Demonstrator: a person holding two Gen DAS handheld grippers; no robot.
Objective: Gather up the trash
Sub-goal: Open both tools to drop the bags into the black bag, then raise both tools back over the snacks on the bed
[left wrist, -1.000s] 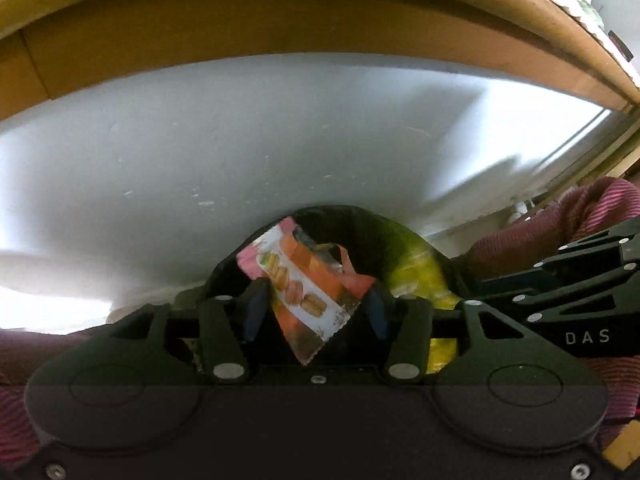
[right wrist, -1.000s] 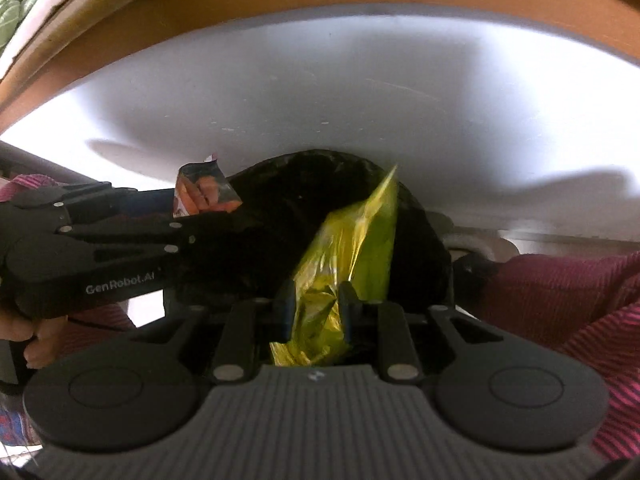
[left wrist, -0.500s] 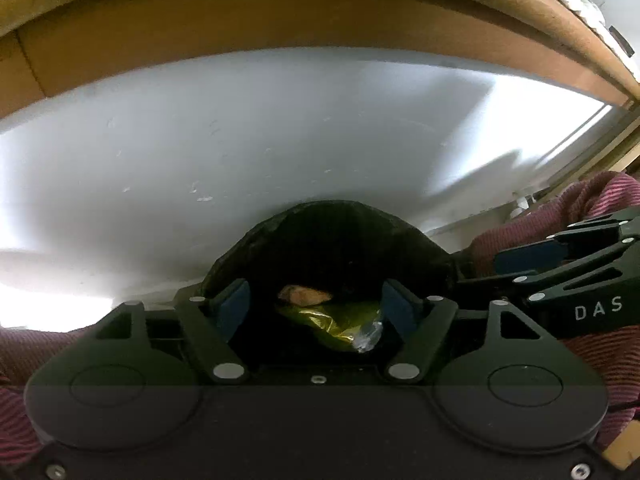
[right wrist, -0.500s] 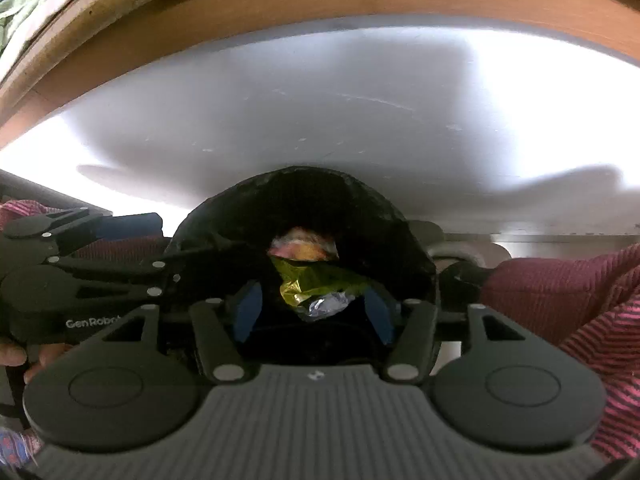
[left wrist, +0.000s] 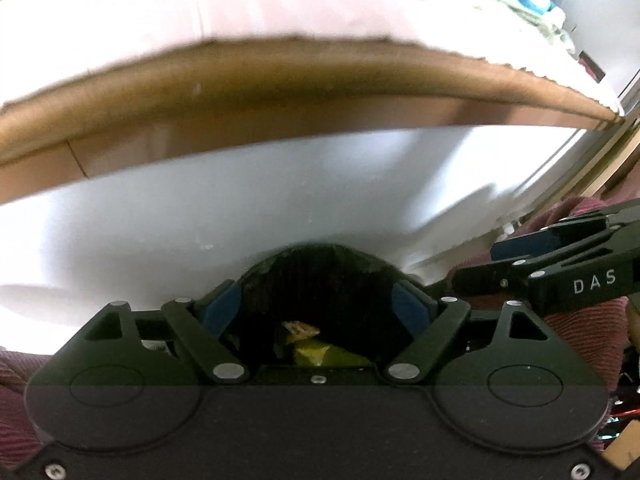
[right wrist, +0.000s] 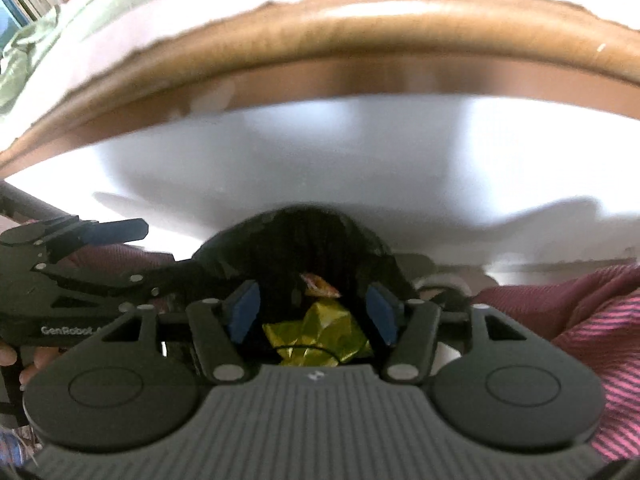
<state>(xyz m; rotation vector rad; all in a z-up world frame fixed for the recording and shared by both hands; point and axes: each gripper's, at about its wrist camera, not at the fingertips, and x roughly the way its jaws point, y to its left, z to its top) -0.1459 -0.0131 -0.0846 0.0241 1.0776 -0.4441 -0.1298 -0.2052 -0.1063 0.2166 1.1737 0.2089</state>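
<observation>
A black trash bag sits just below both grippers, its mouth open. Inside lie a crumpled yellow wrapper and an orange snack wrapper. My left gripper stands open above the bag with nothing between its blue pads. My right gripper is open too, directly over the yellow wrapper and apart from it. Each gripper shows in the other's view: the right gripper at the right edge, the left gripper at the left edge.
A white floor stretches ahead to a wooden bed frame with a pale sheet and green bedding on top. Red striped sleeves flank the bag. A hand holds the left gripper's handle.
Both grippers opened and let their wrappers drop into the bag. Both views have since tilted up, so the bed frame and bedding show more.
</observation>
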